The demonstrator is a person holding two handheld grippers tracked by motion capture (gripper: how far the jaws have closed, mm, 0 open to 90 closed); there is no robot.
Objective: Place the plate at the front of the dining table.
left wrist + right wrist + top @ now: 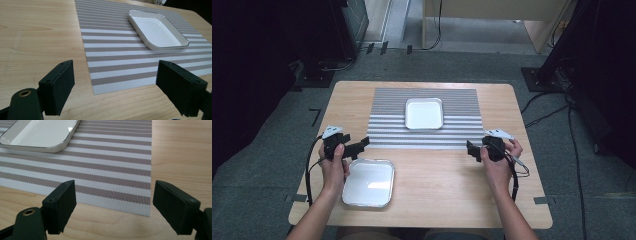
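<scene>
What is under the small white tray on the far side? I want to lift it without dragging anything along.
The small white tray rests on the striped placemat. Anything directly beneath it is covered.

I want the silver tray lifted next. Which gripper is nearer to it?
Left. The left gripper sits just beyond the silver tray's far left corner. The right gripper is across the table, off its right side.
</scene>
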